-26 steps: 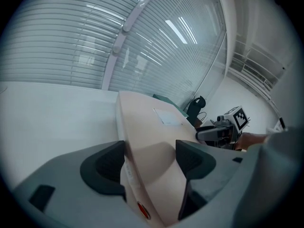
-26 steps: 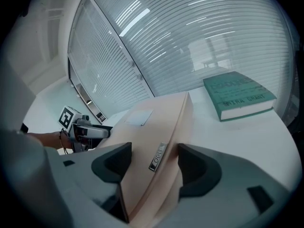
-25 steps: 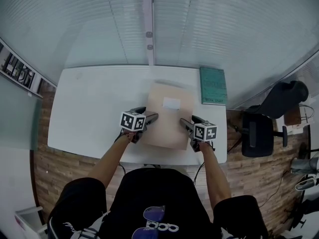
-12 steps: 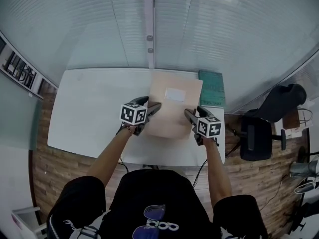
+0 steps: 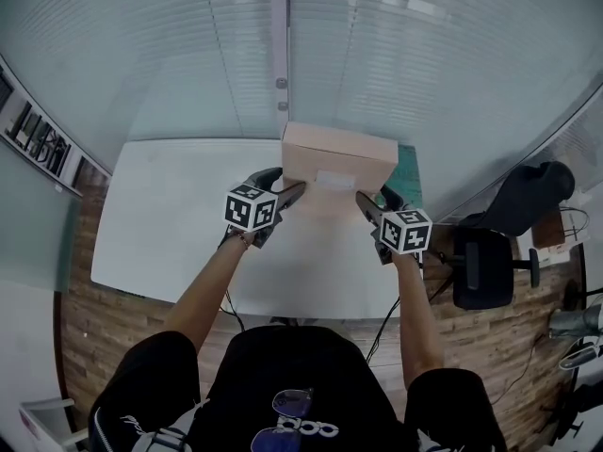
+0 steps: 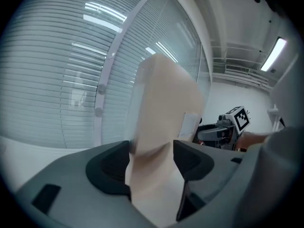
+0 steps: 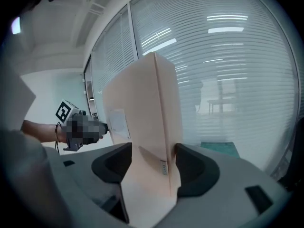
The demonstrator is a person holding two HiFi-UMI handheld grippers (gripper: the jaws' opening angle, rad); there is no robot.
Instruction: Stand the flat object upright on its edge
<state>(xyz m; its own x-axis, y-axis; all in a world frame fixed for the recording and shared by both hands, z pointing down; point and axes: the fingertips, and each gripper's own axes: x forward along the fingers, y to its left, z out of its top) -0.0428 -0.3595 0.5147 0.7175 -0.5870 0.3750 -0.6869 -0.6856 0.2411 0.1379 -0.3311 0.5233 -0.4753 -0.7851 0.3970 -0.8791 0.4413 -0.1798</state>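
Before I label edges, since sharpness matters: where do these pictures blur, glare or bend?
Head view: fisheye curves the pale window blinds, corners dim. Left gripper view: the flat beige cardboard box smears along its left edge; the ceiling strip light glares. Right gripper view: box crisp, rim dark.

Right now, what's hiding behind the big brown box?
A green book on the white table peeks out beside the box, at its right edge. The box covers the rest of it and the table behind.
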